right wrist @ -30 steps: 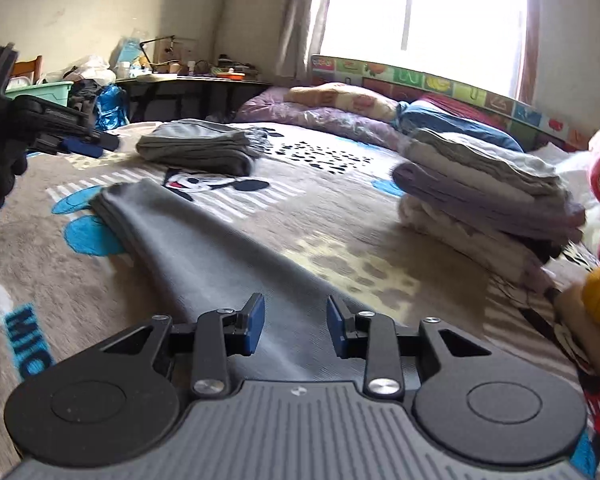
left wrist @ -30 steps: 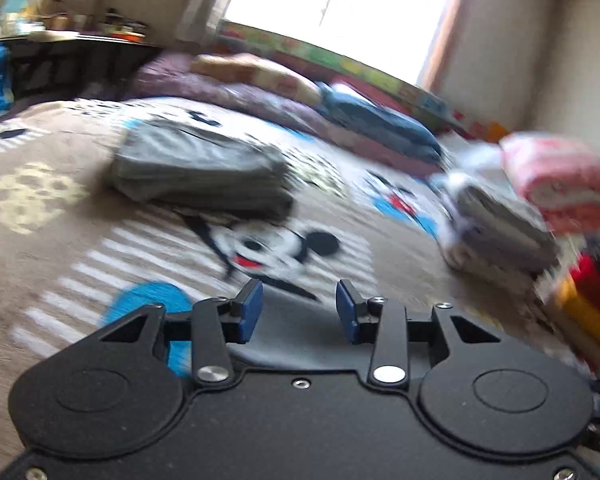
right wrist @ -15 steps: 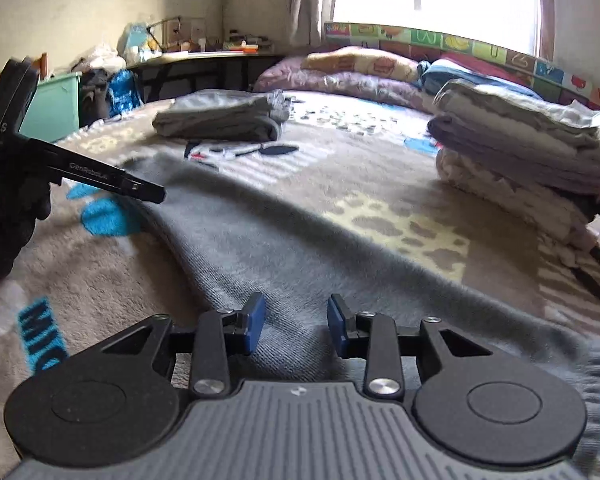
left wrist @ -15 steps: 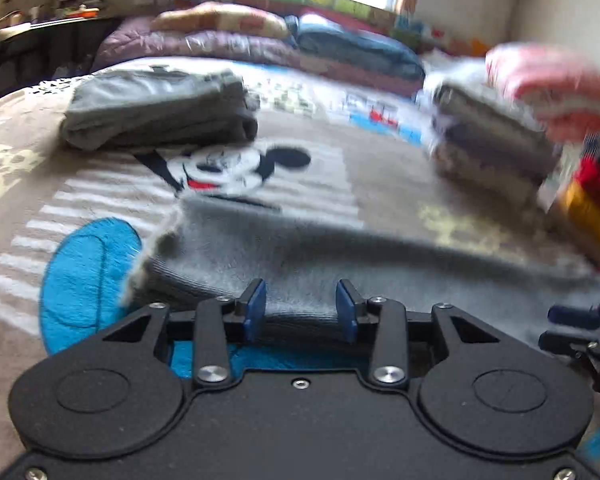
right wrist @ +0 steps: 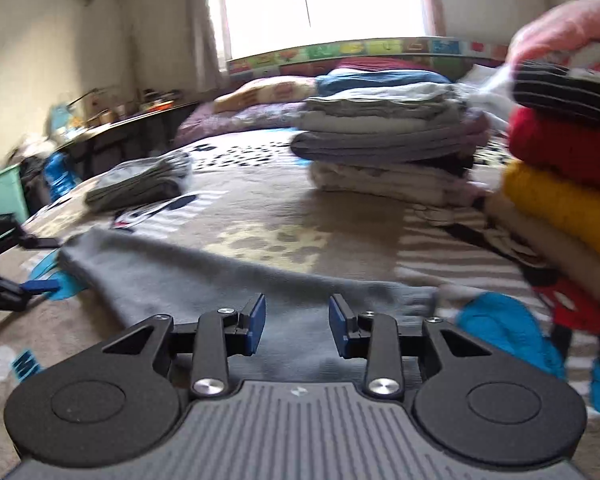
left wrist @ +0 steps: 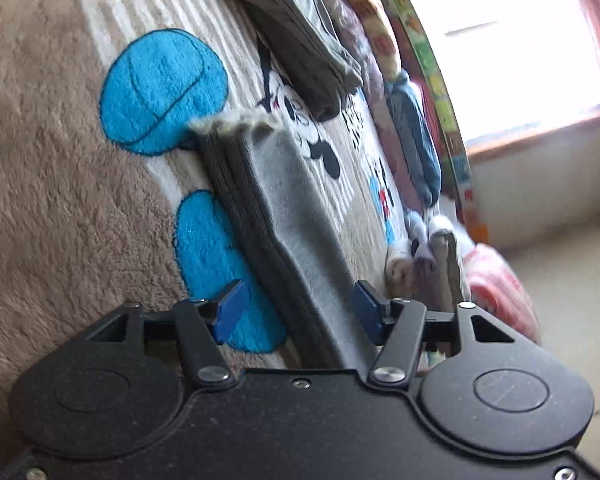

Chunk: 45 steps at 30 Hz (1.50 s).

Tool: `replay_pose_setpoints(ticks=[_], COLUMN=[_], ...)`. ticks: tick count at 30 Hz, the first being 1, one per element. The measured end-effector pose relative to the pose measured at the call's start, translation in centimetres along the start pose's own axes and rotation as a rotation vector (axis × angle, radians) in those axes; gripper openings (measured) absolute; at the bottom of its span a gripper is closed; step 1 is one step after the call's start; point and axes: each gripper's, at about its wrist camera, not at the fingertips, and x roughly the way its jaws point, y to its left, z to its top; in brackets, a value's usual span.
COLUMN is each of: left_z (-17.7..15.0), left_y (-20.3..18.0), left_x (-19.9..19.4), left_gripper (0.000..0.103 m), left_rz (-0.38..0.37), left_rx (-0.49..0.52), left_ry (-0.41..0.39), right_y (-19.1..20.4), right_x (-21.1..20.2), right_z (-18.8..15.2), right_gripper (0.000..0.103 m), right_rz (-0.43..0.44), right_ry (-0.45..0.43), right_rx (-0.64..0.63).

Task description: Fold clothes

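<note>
A long grey knitted garment (left wrist: 284,216) lies folded lengthwise in a strip on the cartoon-print bed blanket (left wrist: 52,184). My left gripper (left wrist: 298,312) is open, rolled on its side, with its jaws straddling the strip near one end. In the right wrist view the same garment (right wrist: 204,280) runs across the bed. My right gripper (right wrist: 297,324) is open, low over the strip's near edge. The left gripper's blue fingertip (right wrist: 40,286) shows at the strip's far left end.
A folded grey garment (right wrist: 140,184) lies further back on the bed. A stack of folded grey and white clothes (right wrist: 388,148) and a pile of red, yellow and cream knitwear (right wrist: 560,184) stand at the right. Pillows (right wrist: 268,92) line the window side. A cluttered desk (right wrist: 112,116) stands at the left.
The left gripper has rolled sideways and opened wider, now straddling the grey strip lengthwise. The right gripper has opened a little wider and shifted right along the strip toward the knitwear pile.
</note>
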Motion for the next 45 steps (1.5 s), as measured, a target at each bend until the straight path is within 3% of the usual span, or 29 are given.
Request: replay_pose_setpoints(ticks=[4, 11, 17, 18, 20, 23, 28, 31, 37, 39, 42, 45], left_z=[0.5, 2.6, 3.1, 3.0, 2.9, 2.7, 2.0, 0.8, -2.2, -3.1, -5.2, -7.7], left_y=[0.1, 0.2, 0.2, -0.1, -0.7, -0.8, -3.5, -6.6, -11.7, -13.0, -15.1, -16.7], left_x=[0.7, 1.5, 2.5, 2.8, 3.3, 3.0, 1.1, 0.1, -1.0, -1.1, -0.8, 0.3], left_gripper=[0.058, 0.058, 0.053, 0.053, 0.033, 0.019, 0.018, 0.018, 0.017, 0.017, 0.017, 0.016], left_rz=[0.021, 0.041, 0.057, 0.076, 0.114, 0.118, 0.035, 0.016, -0.046, -0.074, -0.076, -0.054], left_rx=[-0.037, -0.056, 0.008, 0.039, 0.102, 0.164, 0.287, 0.43, 0.625, 0.661, 0.774, 0.893], left_ry=[-0.048, -0.105, -0.153, -0.154, -0.157, -0.17, -0.215, -0.25, -0.276, -0.274, -0.262, -0.235], right_y=[3.4, 5.6, 4.3, 4.3, 4.4, 4.5, 4.4, 4.8, 9.0, 10.1, 10.5, 10.1], right_x=[1.3, 3.9, 4.7, 4.8, 4.9, 5.1, 4.7, 4.0, 4.4, 5.0, 6.9, 7.1], right_z=[-0.3, -1.0, -1.0, -1.0, -1.1, -1.2, -0.9, -0.3, -0.1, -0.4, -1.1, -0.6], right_gripper=[0.036, 0.037, 0.04, 0.04, 0.041, 0.041, 0.041, 0.041, 0.04, 0.039, 0.045, 0.049], right_rz=[0.079, 0.108, 0.139, 0.138, 0.135, 0.131, 0.14, 0.162, 0.242, 0.27, 0.295, 0.335], right_ry=[0.033, 0.083, 0.099, 0.101, 0.105, 0.108, 0.103, 0.058, -0.006, 0.008, 0.121, 0.14], right_rx=[-0.106, -0.183, -0.104, -0.104, -0.108, -0.117, -0.099, -0.092, -0.16, -0.193, -0.211, -0.176])
